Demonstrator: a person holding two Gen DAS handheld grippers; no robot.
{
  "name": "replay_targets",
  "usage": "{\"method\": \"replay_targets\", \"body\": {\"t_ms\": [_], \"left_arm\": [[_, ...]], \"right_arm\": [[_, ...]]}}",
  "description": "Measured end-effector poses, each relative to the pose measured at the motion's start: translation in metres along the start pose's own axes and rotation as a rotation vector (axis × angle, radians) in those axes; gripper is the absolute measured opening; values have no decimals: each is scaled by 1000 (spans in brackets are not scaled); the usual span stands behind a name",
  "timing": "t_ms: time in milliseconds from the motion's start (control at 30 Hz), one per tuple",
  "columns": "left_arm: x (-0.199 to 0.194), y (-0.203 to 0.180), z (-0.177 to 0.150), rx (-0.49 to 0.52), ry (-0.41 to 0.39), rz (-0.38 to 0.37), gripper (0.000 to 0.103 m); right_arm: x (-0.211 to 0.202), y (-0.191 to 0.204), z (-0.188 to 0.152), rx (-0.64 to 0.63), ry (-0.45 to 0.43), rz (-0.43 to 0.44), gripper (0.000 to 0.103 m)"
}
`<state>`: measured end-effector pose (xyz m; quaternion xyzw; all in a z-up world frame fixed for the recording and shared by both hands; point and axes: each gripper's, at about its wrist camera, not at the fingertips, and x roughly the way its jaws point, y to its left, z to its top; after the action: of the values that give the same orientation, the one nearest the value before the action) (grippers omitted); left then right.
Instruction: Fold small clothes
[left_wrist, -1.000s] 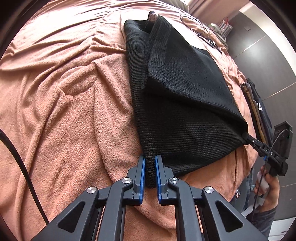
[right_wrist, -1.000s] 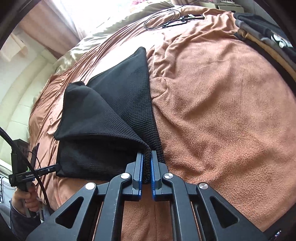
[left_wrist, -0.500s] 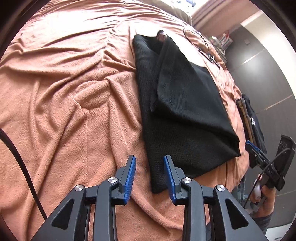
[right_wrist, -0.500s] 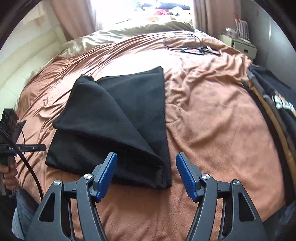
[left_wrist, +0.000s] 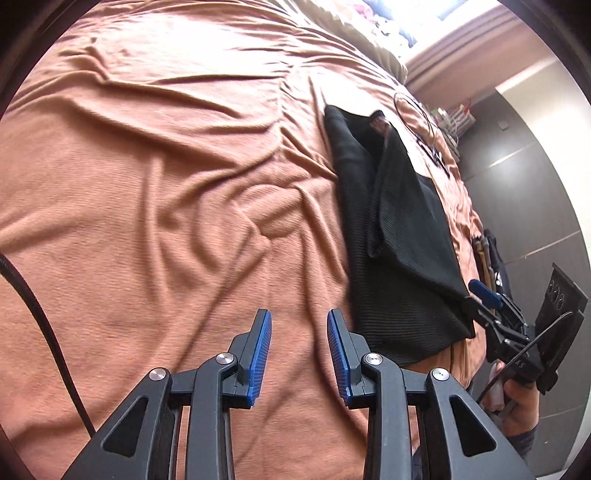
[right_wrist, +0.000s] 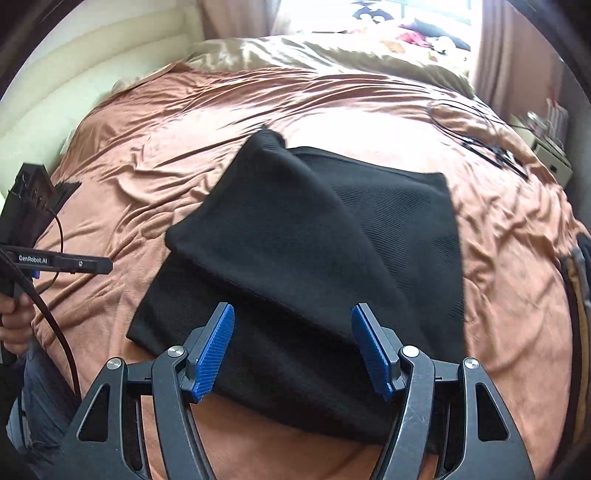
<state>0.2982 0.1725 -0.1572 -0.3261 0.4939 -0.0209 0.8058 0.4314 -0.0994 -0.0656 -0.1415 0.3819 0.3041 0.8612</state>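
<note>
Black knit garment (right_wrist: 314, 236) lies folded on orange bedspread (left_wrist: 166, 192); L gripper (left_wrist: 299, 350) & R gripper (right_wrist: 293, 347) jaws spread, holding nothing.

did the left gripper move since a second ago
Yes. The left gripper let go of the black cloth and pulled back off its corner; it now stands open over the orange blanket.

The black knit garment (right_wrist: 314, 240) has its near edge hidden behind the right gripper (right_wrist: 293, 347) arms. Items on the windowsill (right_wrist: 406, 22) beyond the garment are washed out by glare. Striped clothing (right_wrist: 576, 295) right of the garment runs off frame.
</note>
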Motion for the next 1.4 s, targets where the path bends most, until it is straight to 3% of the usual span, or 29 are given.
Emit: {"method": "replay_targets", "body": {"t_ms": [400,733,800,867,900,967,1033,1400], "left_arm": [[-34,52,6,-73,-45,2,33],[-39,69,7,-103,-51,-4,33],[-38,69,8,-104,-48,-4,33],[-36,68,9,-103,-45,-5,33],[-35,66,9,-103,-43,-6,33],[-33,62,11,-95,-42,-8,33],[-31,57,13,-86,-41,-8,33],[-11,26,25,-45,-18,-13,33]], "right_arm": [[65,68,40,-206,76,40,63],[114,79,51,-207,141,-20,59],[118,75,55,-177,141,-33,50],[120,73,57,-171,141,-55,34],[121,72,59,-164,142,-58,32],[116,67,63,-140,140,-36,14],[107,61,68,-129,126,-16,6],[45,9,102,-67,2,-48,2]]}}
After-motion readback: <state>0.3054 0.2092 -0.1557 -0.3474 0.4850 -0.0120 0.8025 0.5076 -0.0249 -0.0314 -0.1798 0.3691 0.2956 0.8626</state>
